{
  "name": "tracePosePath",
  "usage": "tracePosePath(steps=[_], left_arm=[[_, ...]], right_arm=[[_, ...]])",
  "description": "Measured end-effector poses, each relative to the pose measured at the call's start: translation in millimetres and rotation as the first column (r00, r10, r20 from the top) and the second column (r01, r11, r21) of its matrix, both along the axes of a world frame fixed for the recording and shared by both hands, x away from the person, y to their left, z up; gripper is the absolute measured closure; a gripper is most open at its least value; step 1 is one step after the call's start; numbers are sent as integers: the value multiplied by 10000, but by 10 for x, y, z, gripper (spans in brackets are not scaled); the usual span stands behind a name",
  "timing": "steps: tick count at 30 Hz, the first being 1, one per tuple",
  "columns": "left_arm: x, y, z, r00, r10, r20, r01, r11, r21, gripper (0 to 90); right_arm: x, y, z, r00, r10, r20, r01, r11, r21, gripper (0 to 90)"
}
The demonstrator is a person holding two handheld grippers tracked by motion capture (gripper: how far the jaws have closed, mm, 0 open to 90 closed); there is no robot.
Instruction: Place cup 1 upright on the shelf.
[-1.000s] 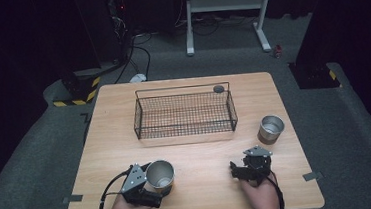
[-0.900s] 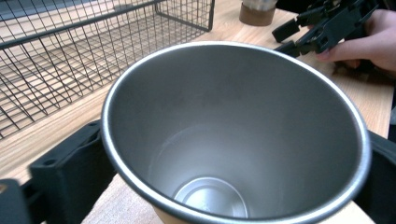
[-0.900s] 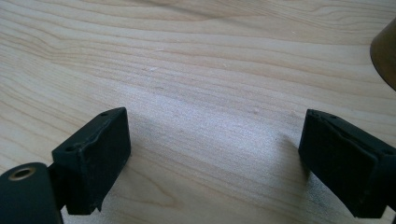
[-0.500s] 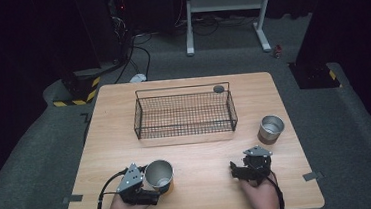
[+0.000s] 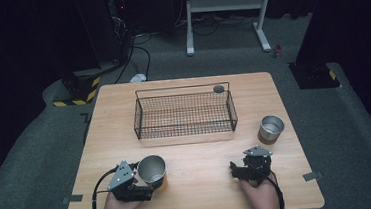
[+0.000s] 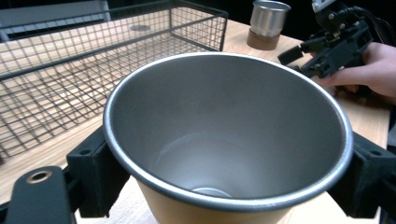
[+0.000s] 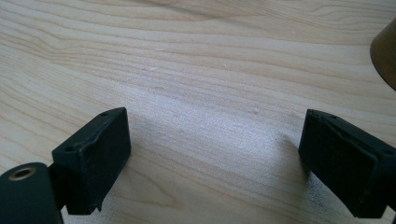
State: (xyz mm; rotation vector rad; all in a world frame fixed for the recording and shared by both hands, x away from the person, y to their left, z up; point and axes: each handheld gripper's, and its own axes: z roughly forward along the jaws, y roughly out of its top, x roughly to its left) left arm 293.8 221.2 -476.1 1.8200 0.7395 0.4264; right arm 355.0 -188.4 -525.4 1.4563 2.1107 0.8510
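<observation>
At table's near-left edge, left gripper (image 5: 147,180) w/ jaws just closed, clamping upright metal cup (image 5: 151,168) btwn them.

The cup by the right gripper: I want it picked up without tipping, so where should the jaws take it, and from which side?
The second cup stands upright, mouth up, clear of the wire basket. Probably best to clamp its round wall low, near the brown base. Come level from the person's side, where the open right gripper already is.
</observation>
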Motion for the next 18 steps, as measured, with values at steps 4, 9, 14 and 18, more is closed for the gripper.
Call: tracePosePath(steps=[4,9,14,18], left_arm=[[3,34,18,9999,153,69,-153,9999,-37,137],[5,67,23,9993,200,302,-194,9996,-203,138],[24,84,33,9988,313,367,-299,9988,-387,138],[60,62,53,9987,456,206,-446,9978,-494,138]], right_arm=[[0,0,0,10000,-1,2,1,10000,-1,88],[0,1,0,10000,-6,-10,6,10000,5,88],[-1,1,1,10000,-8,-17,8,10000,8,87],[1,-1,1,10000,17,-22,-17,10000,6,86]])
